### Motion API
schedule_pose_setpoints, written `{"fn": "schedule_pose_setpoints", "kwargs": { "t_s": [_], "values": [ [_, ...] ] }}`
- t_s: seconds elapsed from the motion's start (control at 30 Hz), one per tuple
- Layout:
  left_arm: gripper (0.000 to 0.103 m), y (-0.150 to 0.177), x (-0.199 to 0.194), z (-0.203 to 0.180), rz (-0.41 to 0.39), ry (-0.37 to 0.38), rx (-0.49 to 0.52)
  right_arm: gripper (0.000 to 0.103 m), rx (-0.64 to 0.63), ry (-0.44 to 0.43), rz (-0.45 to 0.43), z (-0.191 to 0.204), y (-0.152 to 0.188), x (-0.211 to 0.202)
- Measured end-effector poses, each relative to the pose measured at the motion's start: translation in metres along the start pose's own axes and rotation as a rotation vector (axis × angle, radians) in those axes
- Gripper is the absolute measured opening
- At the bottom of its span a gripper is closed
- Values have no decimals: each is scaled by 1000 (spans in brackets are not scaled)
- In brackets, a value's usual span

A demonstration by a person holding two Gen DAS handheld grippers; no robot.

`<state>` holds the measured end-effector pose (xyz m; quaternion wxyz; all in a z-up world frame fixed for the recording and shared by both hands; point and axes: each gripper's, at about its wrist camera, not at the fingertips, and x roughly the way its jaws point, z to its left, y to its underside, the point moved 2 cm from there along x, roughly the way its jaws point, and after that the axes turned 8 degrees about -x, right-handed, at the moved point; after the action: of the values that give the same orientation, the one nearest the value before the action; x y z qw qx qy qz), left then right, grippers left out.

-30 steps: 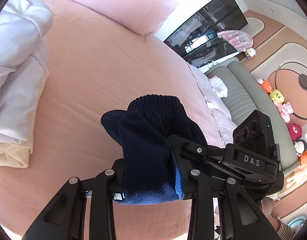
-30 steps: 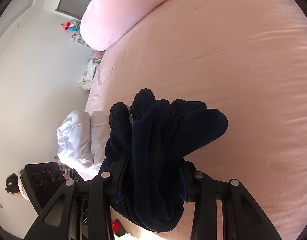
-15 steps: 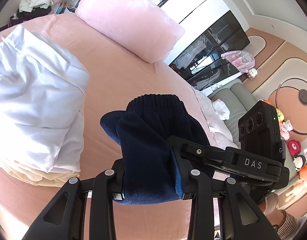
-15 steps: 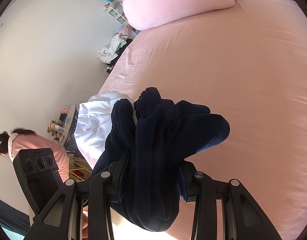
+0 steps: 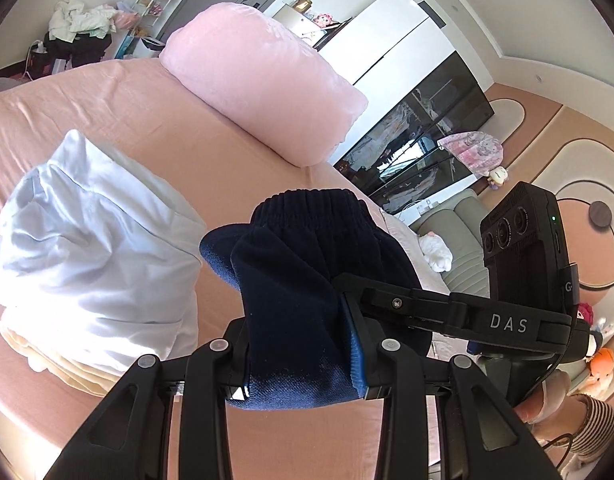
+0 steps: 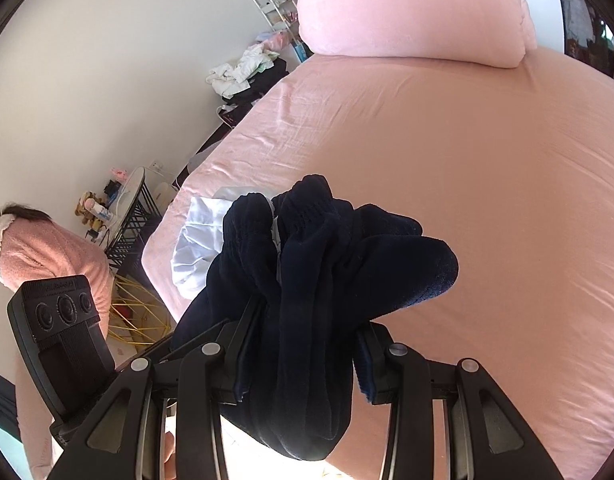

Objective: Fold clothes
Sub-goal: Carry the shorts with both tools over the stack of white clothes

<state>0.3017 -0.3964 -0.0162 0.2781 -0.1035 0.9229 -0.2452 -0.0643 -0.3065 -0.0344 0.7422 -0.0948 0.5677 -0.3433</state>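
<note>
Bunching between both hand-held grippers' jaws (above bed (image 5: 155, 128)): navy garment (image 5: 307, 292)

Both grippers are the same matte black plastic build. The left gripper (image 5: 303, 364) has angled linkage arms with triangular cutouts and a round silver screw at each joint. The right gripper (image 6: 303, 364) matches it. From the left wrist view you can see the right unit's side: white "DAS" lettering, a boxy black camera module (image 5: 523, 240) with round lenses and a tiny green LED, a thin cable underneath, plus a striped sleeve cuff (image 5: 591, 428) and bare skin.
</note>
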Motion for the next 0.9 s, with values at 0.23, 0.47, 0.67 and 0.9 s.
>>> {"fn": "schedule_pose_setpoints", "kwargs": {
  "t_s": [0.23, 0.47, 0.67, 0.9],
  "values": [
    [32, -29, -26, 3, -49, -88, 29, 40, -57, -77, -63, 33, -31, 14],
    [31, -45, -62, 20, -111, -254, 77, 40, -141, -143, -76, 72, -56, 38],
    [31, -60, -63, 45, -125, -288, 28, 41, -168, -199, -119, 88, -67, 58],
    [30, -75, -40, 69, -64, -326, -22, 42, -72, -188, -107, 75, -77, 96]
  ]
}}
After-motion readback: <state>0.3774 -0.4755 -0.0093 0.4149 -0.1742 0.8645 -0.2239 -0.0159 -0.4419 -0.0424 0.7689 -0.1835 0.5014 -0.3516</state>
